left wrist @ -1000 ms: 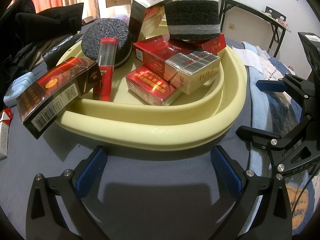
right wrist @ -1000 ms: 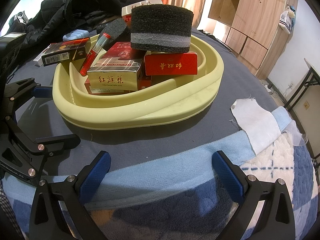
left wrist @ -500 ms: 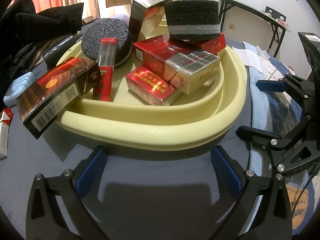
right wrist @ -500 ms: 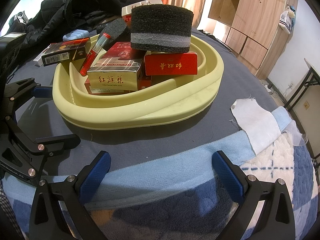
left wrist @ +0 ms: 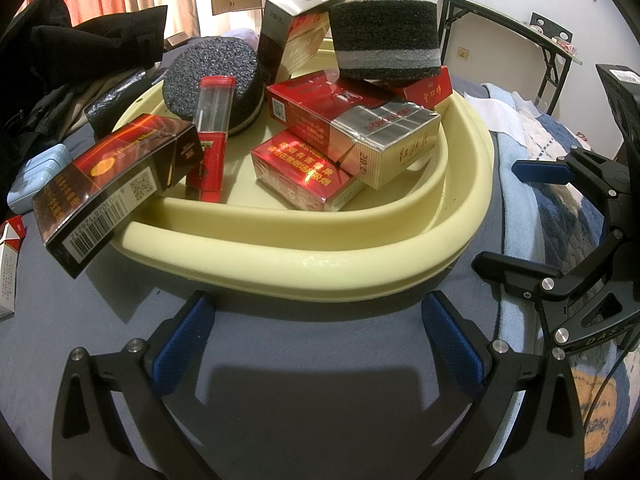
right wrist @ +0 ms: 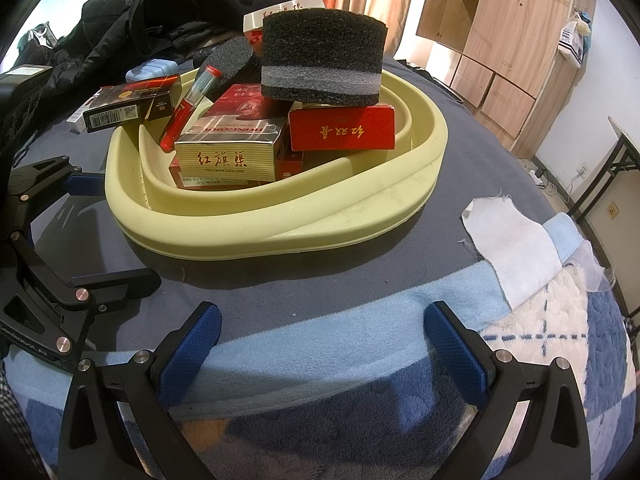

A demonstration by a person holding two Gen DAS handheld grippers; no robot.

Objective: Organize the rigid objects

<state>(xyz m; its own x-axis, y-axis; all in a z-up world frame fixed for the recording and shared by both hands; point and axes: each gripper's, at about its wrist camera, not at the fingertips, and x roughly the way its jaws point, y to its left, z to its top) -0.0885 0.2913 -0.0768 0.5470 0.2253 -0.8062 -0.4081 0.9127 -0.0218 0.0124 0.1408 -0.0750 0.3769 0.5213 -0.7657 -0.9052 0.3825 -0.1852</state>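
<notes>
A pale yellow basin (left wrist: 304,256) (right wrist: 280,224) sits on a grey-blue bedspread and holds several red and gold cigarette packs, a red tube (left wrist: 212,132) and two dark foam sponges. The striped sponge (left wrist: 386,38) (right wrist: 322,58) tops the pile. A dark red carton (left wrist: 116,184) (right wrist: 132,102) rests tilted on the basin's left rim. My left gripper (left wrist: 316,330) stands open just in front of the basin, nothing between its fingers. My right gripper (right wrist: 320,332) is open too, a little back from the basin over the light blue blanket.
Black clothing (left wrist: 60,72) is heaped at the back left, with a light blue case (left wrist: 38,178) and a white-red pack (left wrist: 8,264) on the bed beside the basin. A white cloth (right wrist: 512,248) lies right of the basin. Wooden cabinets (right wrist: 492,40) and a folding table (left wrist: 512,28) stand behind.
</notes>
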